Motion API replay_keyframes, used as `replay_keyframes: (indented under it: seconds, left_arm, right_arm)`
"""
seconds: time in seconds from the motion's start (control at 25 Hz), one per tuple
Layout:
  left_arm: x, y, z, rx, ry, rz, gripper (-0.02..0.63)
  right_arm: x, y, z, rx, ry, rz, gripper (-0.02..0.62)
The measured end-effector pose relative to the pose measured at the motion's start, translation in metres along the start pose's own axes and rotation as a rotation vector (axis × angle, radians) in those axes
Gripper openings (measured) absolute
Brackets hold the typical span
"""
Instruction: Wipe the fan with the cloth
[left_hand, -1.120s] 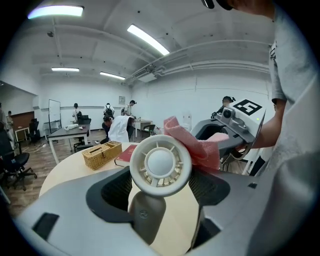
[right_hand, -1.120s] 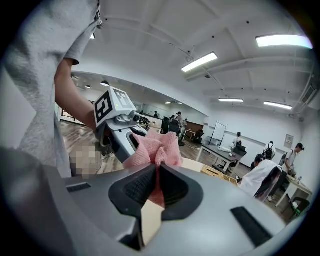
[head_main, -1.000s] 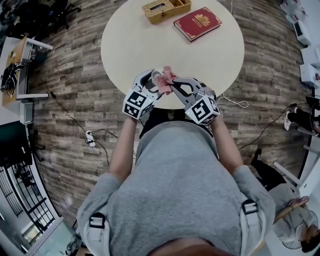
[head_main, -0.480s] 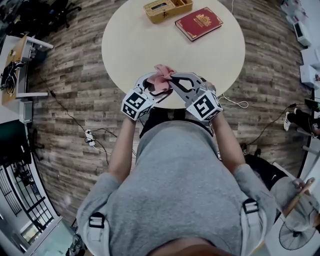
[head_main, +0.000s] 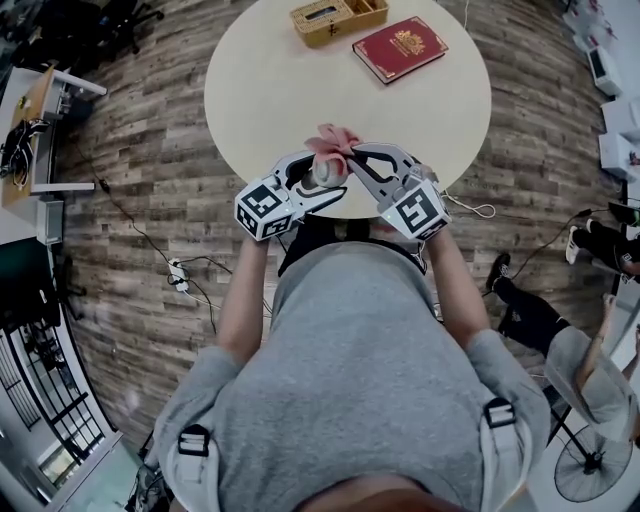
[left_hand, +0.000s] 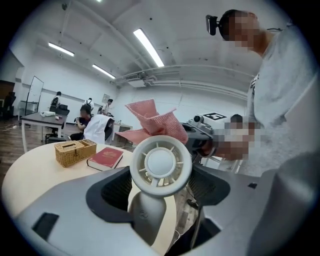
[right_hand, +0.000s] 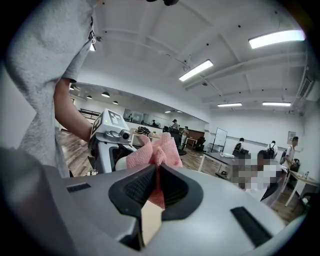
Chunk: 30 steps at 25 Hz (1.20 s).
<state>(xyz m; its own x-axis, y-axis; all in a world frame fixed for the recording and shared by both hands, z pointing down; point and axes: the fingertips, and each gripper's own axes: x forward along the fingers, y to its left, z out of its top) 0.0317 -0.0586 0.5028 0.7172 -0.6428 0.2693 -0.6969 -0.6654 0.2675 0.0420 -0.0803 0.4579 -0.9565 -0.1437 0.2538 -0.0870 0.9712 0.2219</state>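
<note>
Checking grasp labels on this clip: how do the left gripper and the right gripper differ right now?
The left gripper holds the white fan by its stem, jaws set apart around it; the right gripper pinches the pink cloth, jaws nearly together. The fan's round head stands clear beyond the left jaws; the cloth bunches loosely past the right jaws. Both grippers meet at the table's near edge, facing each other.

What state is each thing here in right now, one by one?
Fan: clamped by its handle, head up.
Left gripper: shut on the fan.
Cloth: bunched up behind the fan's head.
Right gripper: shut on the cloth.
Book: closed, flat on the table.
Woven box: upright on the table.
</note>
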Motion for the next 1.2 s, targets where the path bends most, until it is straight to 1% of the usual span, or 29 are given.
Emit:
replay_keyframes:
  seconds: [0.16,0.28,0.4,0.6,0.72,0.84,0.88,1.0,1.04,1.2]
  left_arm:
    - [-0.005,0.010,0.001,-0.024,-0.011,0.010,0.368]
    - [-0.007,0.016,0.000,-0.030,-0.009,0.018,0.368]
    - [-0.005,0.015,-0.001,-0.019,0.010,-0.002,0.368]
    - [-0.009,-0.001,0.003,-0.015,0.016,-0.102,0.368]
    - [-0.014,-0.014,0.009,-0.038,-0.005,-0.185,0.368]
    - [-0.018,-0.025,0.019,-0.073,-0.043,-0.258,0.368]
    - [-0.020,-0.028,0.022,-0.085,-0.056,-0.278,0.368]
    - [-0.023,-0.038,0.033,-0.114,-0.102,-0.329,0.368]
    - [-0.024,-0.043,0.037,-0.133,-0.120,-0.347,0.368]
    - [-0.032,-0.050,0.049,-0.220,-0.200,-0.419,0.368]
  right_arm:
    - [-0.003,0.012,0.002,0.010,-0.012,0.034,0.029]
    - [-0.003,0.025,0.006,0.010,-0.021,0.082,0.029]
    - [-0.002,0.035,0.014,-0.010,-0.035,0.126,0.029]
    - [0.002,0.032,0.036,0.009,-0.098,0.141,0.029]
    - [0.005,0.022,0.047,0.072,-0.158,0.123,0.029]
    - [0.007,0.010,0.049,0.059,-0.132,0.126,0.029]
    - [0.007,0.006,0.049,0.077,-0.135,0.120,0.029]
    - [0.004,-0.002,0.047,0.184,-0.159,0.083,0.029]
    - [0.002,-0.001,0.043,0.200,-0.157,0.077,0.029]
    - [0.002,0.003,0.031,0.197,-0.134,0.087,0.029]
